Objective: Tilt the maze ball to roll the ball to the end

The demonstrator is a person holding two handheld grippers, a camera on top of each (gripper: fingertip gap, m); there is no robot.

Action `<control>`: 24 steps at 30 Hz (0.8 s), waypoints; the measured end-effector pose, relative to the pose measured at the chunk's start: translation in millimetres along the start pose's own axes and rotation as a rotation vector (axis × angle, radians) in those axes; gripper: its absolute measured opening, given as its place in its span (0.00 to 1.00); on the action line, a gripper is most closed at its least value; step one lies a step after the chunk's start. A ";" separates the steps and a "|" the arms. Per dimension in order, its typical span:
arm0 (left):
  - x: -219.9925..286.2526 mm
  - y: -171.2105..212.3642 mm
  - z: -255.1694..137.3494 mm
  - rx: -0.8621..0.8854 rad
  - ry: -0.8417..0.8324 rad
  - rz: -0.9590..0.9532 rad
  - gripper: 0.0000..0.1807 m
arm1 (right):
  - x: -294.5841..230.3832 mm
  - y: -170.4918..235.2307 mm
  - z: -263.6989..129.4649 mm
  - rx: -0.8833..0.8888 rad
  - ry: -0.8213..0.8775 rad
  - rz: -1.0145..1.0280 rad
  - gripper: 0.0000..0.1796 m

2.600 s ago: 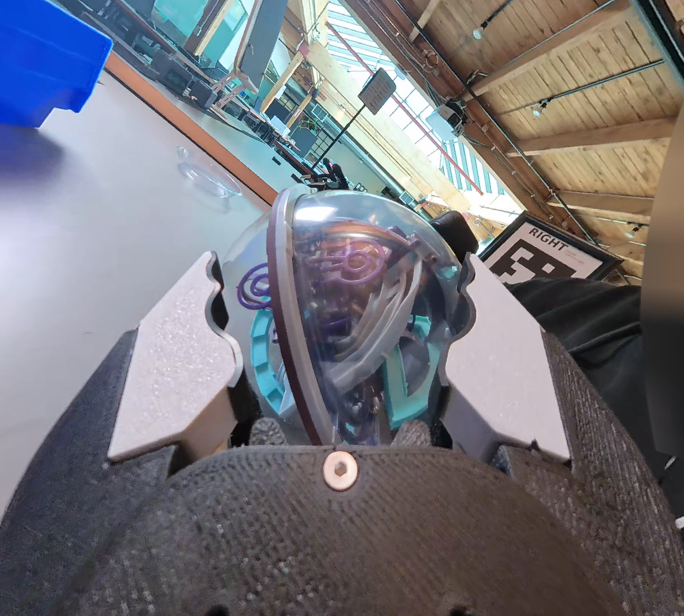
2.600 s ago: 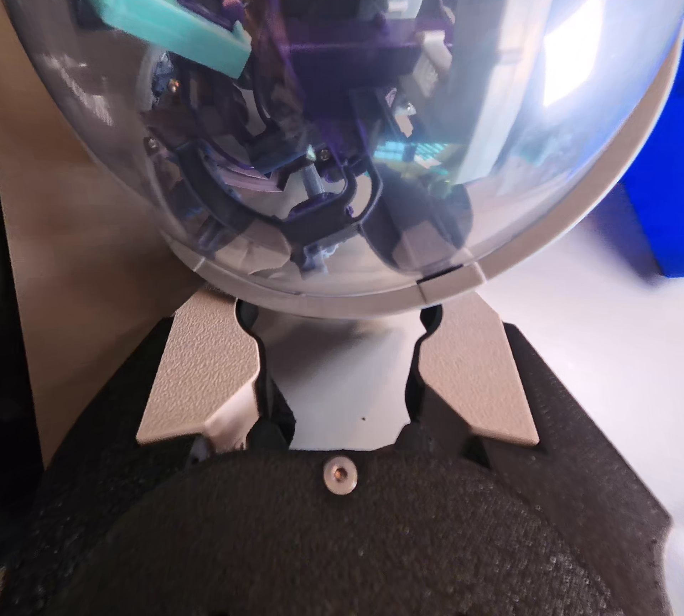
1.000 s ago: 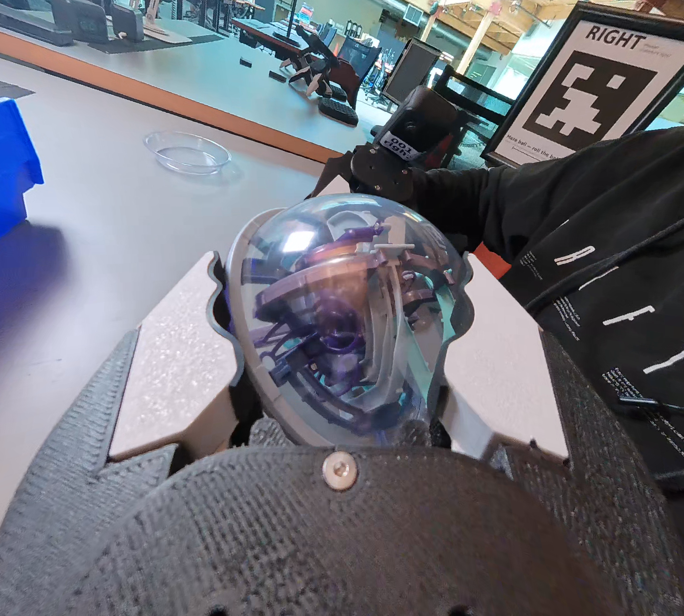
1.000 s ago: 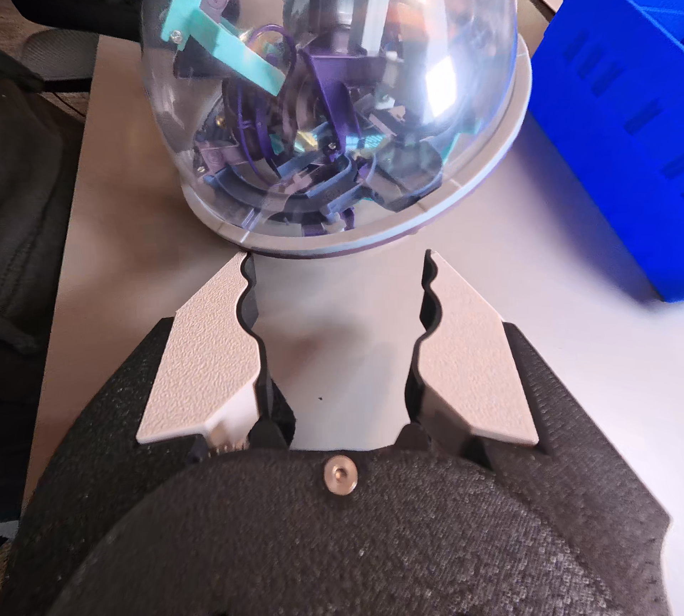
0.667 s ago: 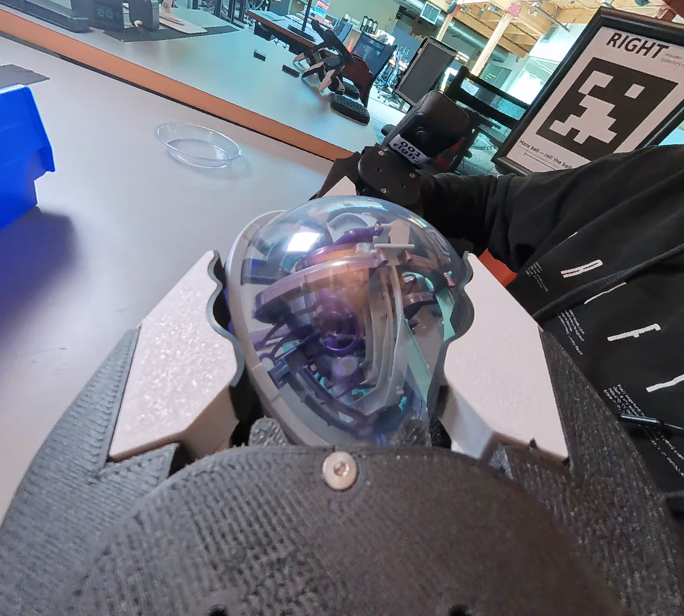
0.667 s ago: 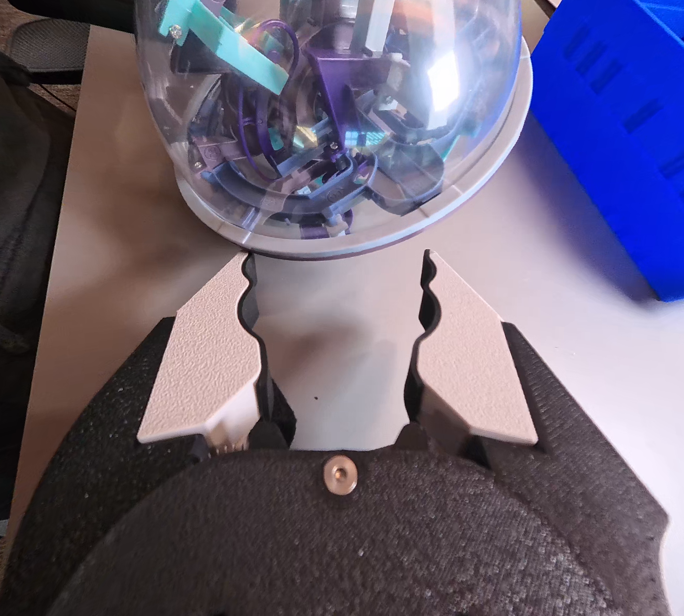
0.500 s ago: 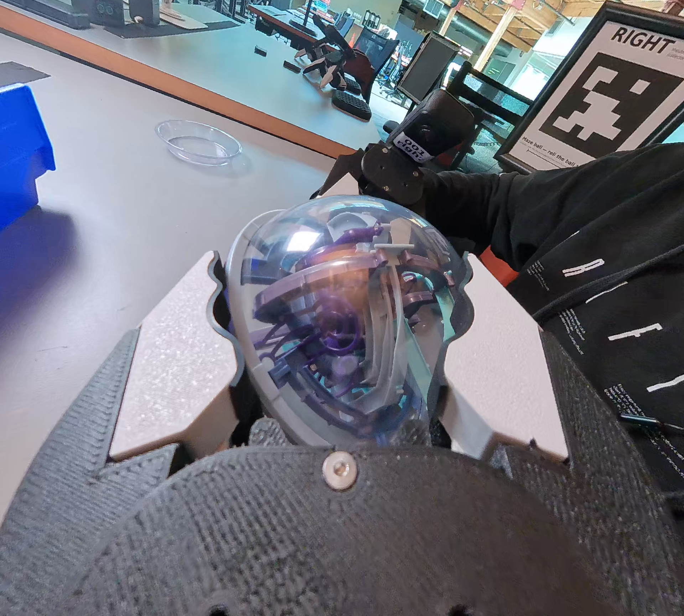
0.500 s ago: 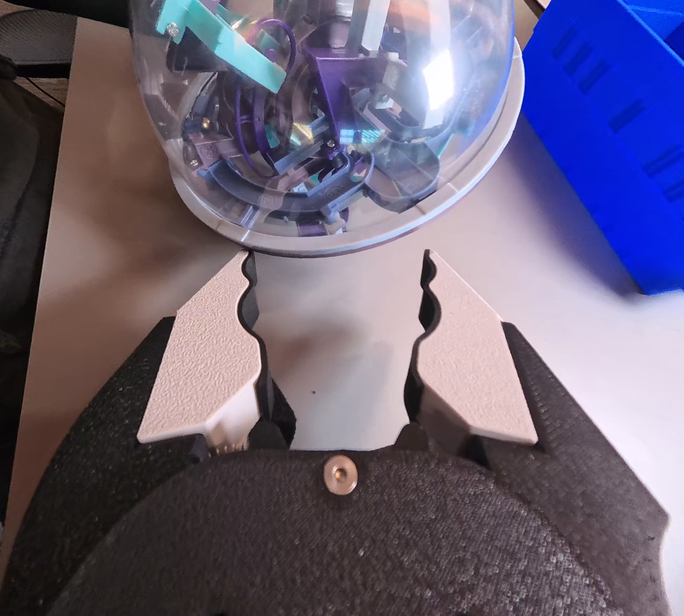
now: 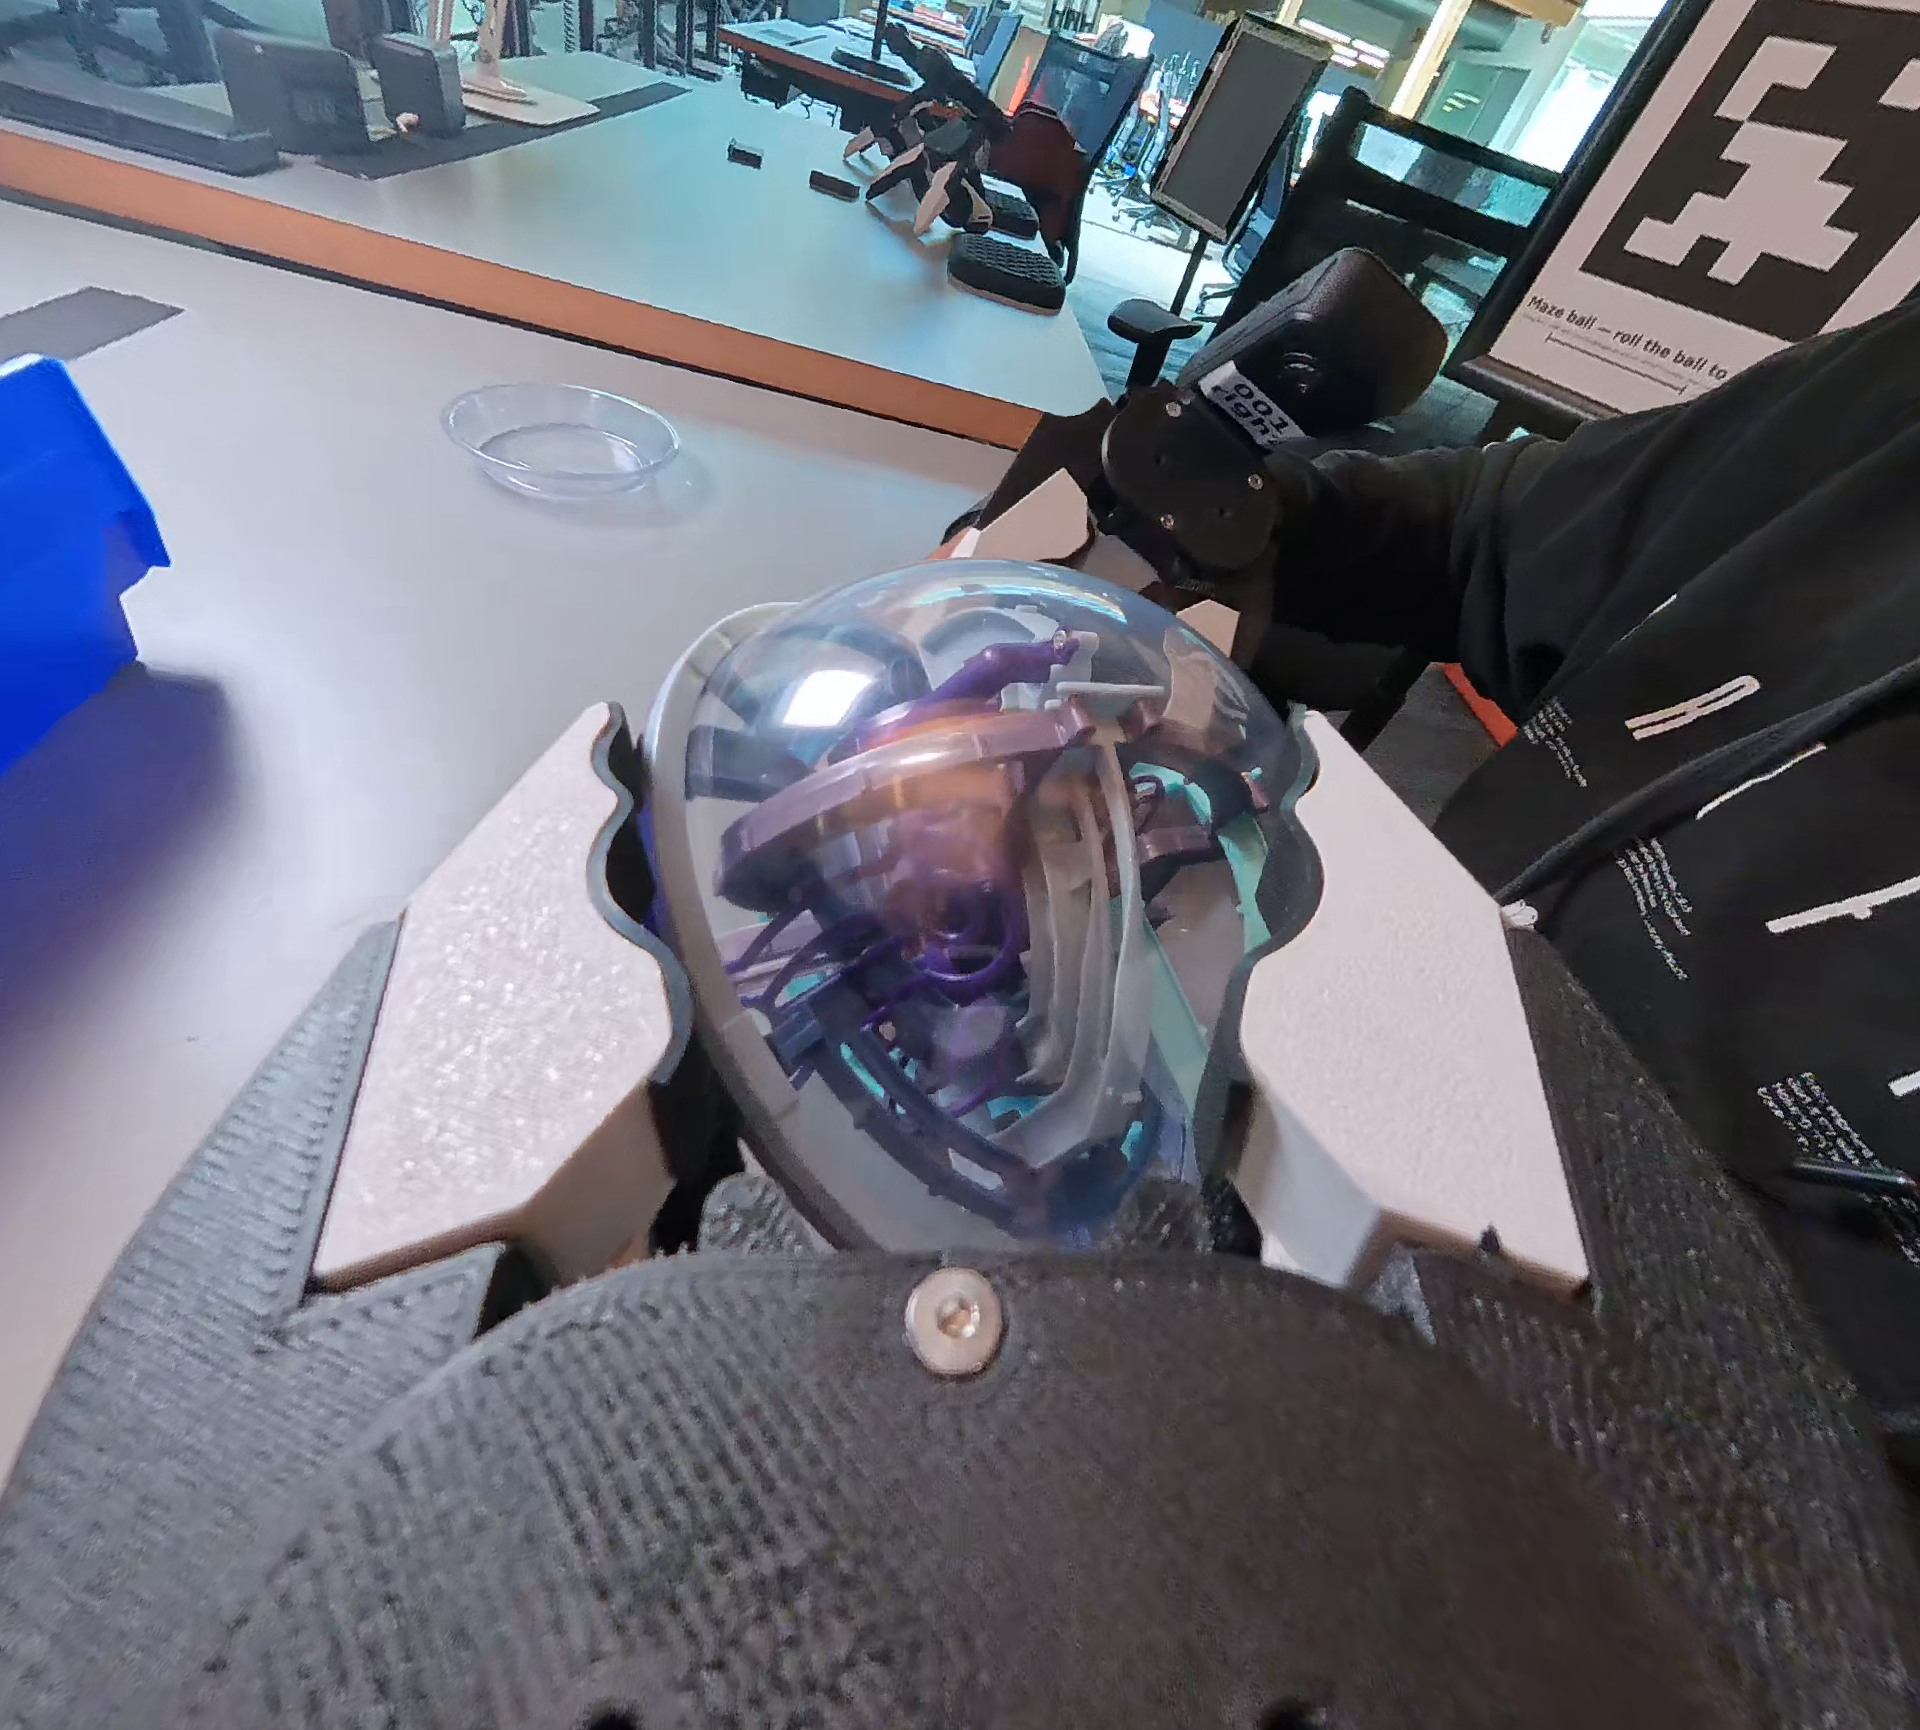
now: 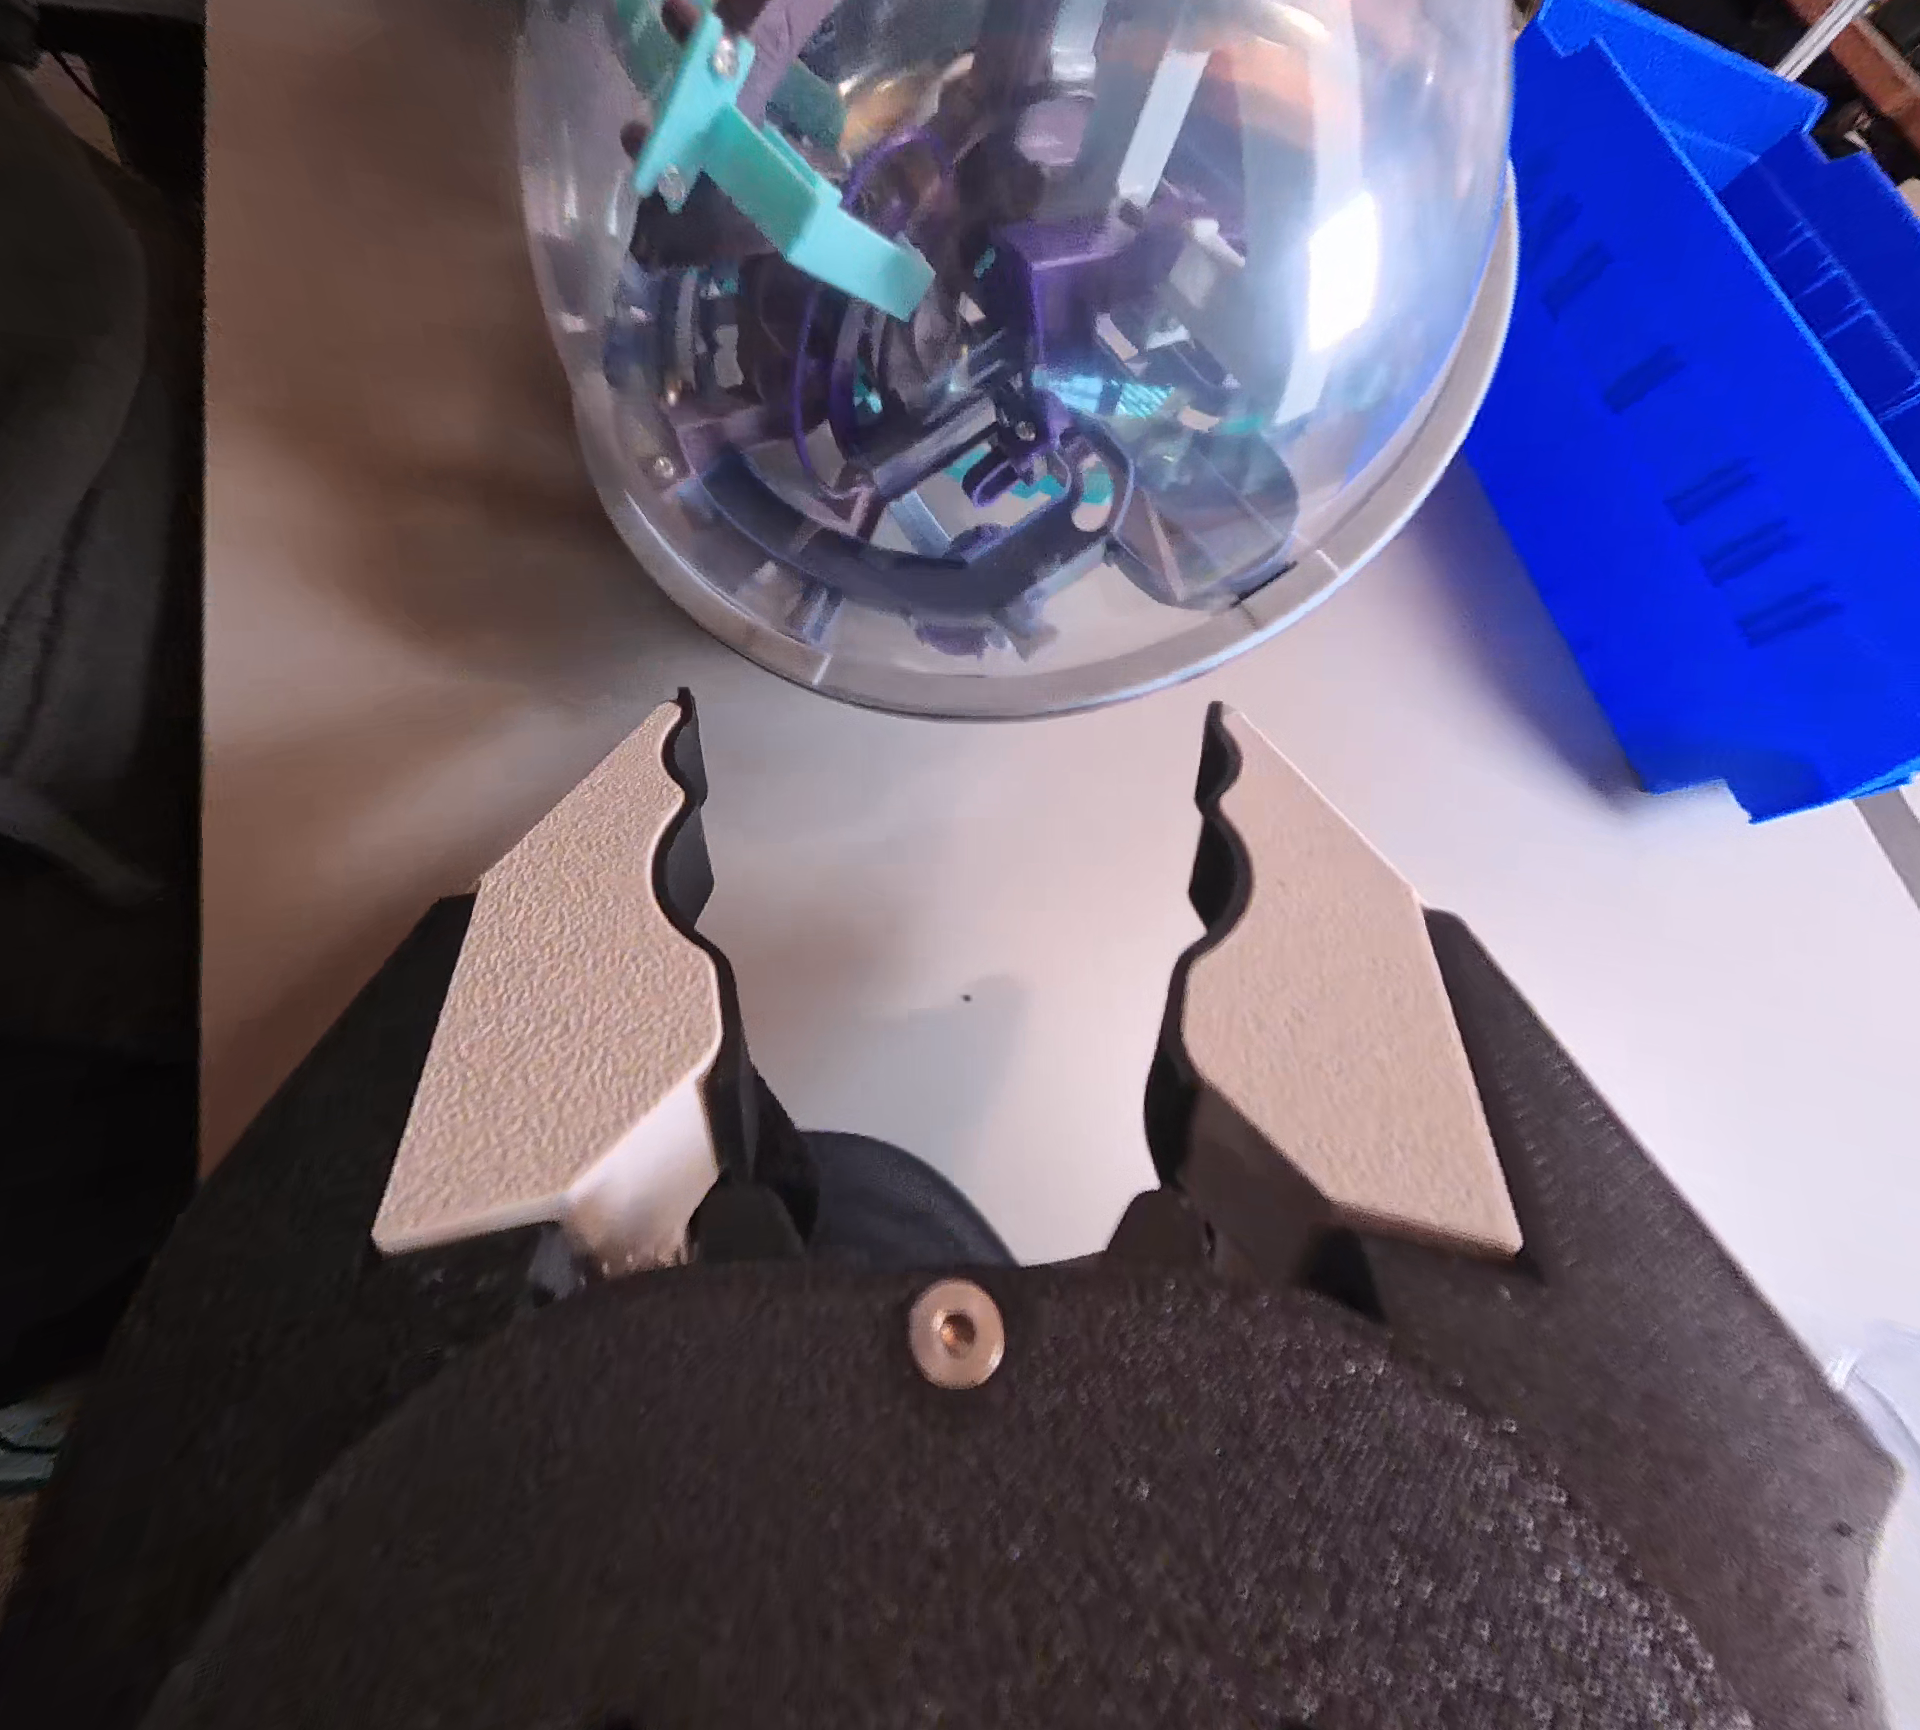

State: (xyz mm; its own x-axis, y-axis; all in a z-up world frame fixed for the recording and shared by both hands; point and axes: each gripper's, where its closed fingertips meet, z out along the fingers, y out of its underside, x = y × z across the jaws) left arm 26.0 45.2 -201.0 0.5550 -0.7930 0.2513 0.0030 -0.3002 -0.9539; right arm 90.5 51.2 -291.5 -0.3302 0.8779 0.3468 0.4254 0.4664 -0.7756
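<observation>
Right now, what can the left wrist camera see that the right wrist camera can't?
Only the left wrist view shows the clear plastic dish on the table, the framed marker sign, the person's black sleeve and the left gripper clamped on the maze ball. Only the right wrist view shows the open right gripper's empty fingers, just short of the ball. Both show the maze ball, the blue bin and the grey table.
</observation>
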 end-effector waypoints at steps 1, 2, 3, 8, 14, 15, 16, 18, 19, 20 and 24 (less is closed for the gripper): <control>2.1 0.3 0.7 0.001 -0.006 0.009 0.66 | -2.4 -1.7 -0.4 0.006 0.005 0.000 0.52; 4.2 0.6 1.4 0.003 -0.010 0.015 0.66 | -4.2 -3.3 -0.7 0.014 0.010 0.003 0.52; 6.1 0.7 2.1 0.007 -0.013 0.020 0.66 | -5.2 -4.5 -0.8 0.020 0.015 0.007 0.52; 11.7 1.3 3.6 0.025 -0.029 0.048 0.66 | -3.5 -4.1 0.5 0.037 0.034 0.025 0.51; 14.1 1.9 2.8 0.038 -0.035 0.061 0.66 | -3.5 -3.1 5.4 0.034 0.001 0.034 0.53; 14.0 2.1 2.2 0.040 -0.036 0.061 0.66 | -3.4 -3.2 5.8 0.036 -0.005 0.038 0.53; 13.6 2.3 1.6 0.041 -0.037 0.058 0.66 | -2.7 -3.4 6.2 0.039 -0.010 0.042 0.54; 10.8 2.3 -0.4 0.044 -0.044 0.039 0.66 | -0.8 -4.2 6.6 0.049 -0.021 0.055 0.53; 8.5 2.4 -1.7 0.046 -0.045 0.023 0.66 | 0.8 -5.0 6.7 0.056 -0.027 0.064 0.53; 5.2 2.4 -3.4 0.050 -0.049 0.000 0.66 | 3.2 -5.8 6.9 0.063 -0.031 0.079 0.53; -11.9 2.5 -12.9 0.083 -0.057 -0.121 0.66 | 12.5 -9.3 7.7 0.091 -0.049 0.154 0.52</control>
State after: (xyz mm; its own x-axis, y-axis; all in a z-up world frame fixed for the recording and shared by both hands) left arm 8.7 47.1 -204.2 0.5923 -0.7217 0.3583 0.1406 -0.3453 -0.9279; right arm 76.0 57.0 -284.0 -0.3084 0.9307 0.1965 0.3969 0.3136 -0.8626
